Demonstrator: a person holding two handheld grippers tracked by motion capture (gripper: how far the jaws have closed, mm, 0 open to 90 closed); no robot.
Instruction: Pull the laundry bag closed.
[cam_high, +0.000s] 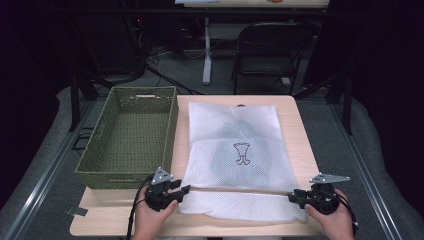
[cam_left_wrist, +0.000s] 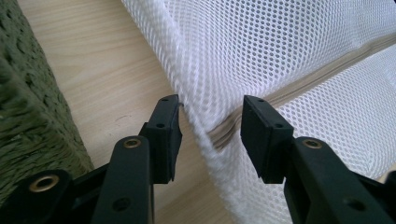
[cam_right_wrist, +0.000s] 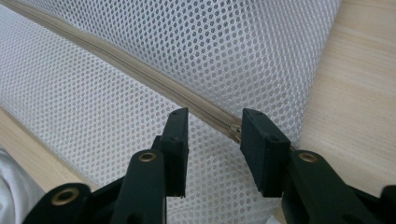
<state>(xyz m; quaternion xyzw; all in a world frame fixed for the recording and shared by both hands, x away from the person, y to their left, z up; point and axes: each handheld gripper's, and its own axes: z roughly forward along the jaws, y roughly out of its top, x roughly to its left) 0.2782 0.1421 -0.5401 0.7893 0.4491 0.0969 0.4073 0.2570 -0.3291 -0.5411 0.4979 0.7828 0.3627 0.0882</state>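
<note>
A: Grippers first, from the high view. The left gripper (cam_high: 184, 190) and the right gripper (cam_high: 292, 196) sit at the two near corners of the white mesh laundry bag (cam_high: 235, 150), which lies flat on the pale wooden table (cam_high: 300, 125), just right of the green woven basket (cam_high: 132, 135). Something dark lies inside the bag.

B: Are they holding it?

A: Left gripper view: the jaws stand spread, with the bag's edge and the end of the beige zipper (cam_left_wrist: 243, 122) between them, pads not pressing. I'd close squarely on the seam, not on loose mesh, which would stretch.

B: And the other side?

A: Right gripper view: jaws spread too, nothing pinched. The zipper (cam_right_wrist: 187, 99) ends between them, and its metal pull (cam_right_wrist: 236, 130) is beside the right-hand pad. Pinch that pull while the left anchors the far end.
</note>
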